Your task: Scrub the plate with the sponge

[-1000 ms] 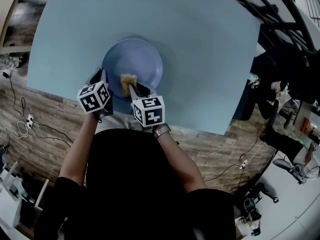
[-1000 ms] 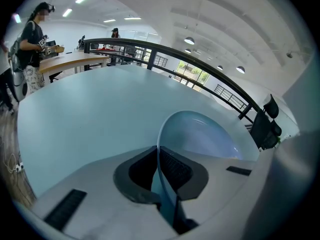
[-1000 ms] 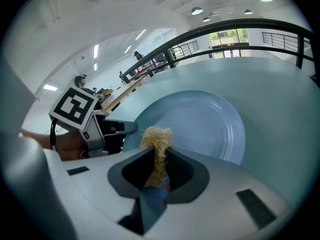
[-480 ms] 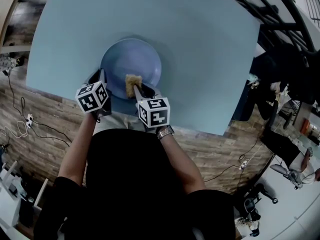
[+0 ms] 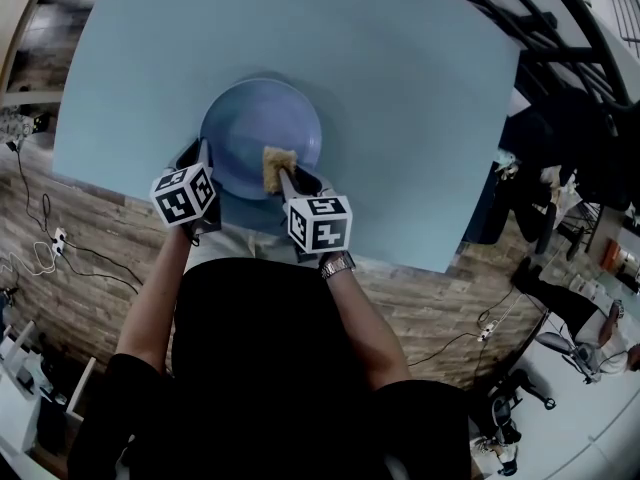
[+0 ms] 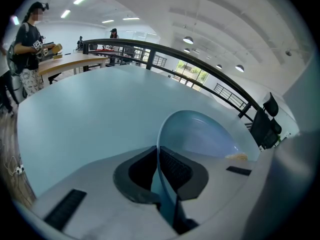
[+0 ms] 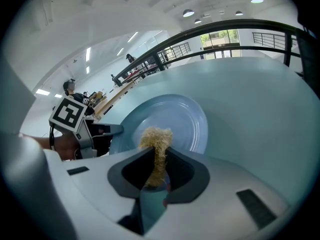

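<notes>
sponge (image 7: 156, 149) in R gripper (image 5: 281, 175), on plate (image 5: 255, 118)

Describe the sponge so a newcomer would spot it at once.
Start at the light blue table; near its front edge sits a round blue plate. On the plate's near right side is the sponge, pinched in the right gripper. It is the only tan, fibrous thing there.

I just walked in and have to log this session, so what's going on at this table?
A person stands at the light blue table with a claw in each hand. The left claw is shut on the near rim of the blue plate, steadying it. The right claw grips a yellowish sponge over the plate's near right part; contact can't be confirmed.
</notes>
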`<action>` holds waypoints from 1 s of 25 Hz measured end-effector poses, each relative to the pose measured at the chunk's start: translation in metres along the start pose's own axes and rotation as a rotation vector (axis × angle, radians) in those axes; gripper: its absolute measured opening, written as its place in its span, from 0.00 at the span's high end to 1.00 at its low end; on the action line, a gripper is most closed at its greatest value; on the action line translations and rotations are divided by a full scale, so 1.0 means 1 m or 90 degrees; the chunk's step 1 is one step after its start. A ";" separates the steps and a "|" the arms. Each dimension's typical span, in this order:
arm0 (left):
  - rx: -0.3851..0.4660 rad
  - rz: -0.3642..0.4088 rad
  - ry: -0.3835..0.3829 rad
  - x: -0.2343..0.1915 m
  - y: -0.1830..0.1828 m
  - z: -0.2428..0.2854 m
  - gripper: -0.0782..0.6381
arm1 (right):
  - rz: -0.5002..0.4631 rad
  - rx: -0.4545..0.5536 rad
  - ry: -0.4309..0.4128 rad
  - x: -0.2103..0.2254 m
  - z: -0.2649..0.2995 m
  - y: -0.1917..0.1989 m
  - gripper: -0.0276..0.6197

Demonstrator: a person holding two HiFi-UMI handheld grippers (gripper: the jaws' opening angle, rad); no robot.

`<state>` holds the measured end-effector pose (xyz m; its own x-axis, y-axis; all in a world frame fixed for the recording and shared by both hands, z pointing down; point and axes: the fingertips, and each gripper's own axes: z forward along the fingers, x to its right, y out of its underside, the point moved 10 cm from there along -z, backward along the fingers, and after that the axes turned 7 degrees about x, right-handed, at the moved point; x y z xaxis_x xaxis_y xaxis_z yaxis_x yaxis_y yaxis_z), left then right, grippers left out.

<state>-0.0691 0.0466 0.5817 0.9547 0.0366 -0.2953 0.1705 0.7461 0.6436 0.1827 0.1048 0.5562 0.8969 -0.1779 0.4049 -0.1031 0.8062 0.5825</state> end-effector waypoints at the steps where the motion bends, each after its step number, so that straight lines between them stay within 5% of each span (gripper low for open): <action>1: 0.000 0.001 0.000 0.000 0.000 0.000 0.88 | 0.000 0.001 0.003 0.002 0.000 -0.001 0.85; 25: -0.001 0.014 -0.001 0.002 -0.001 0.002 0.88 | -0.067 0.027 0.083 0.035 0.000 -0.032 0.85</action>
<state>-0.0667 0.0450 0.5819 0.9584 0.0523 -0.2806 0.1493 0.7461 0.6489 0.2177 0.0727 0.5515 0.9518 -0.1824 0.2467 -0.0219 0.7617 0.6475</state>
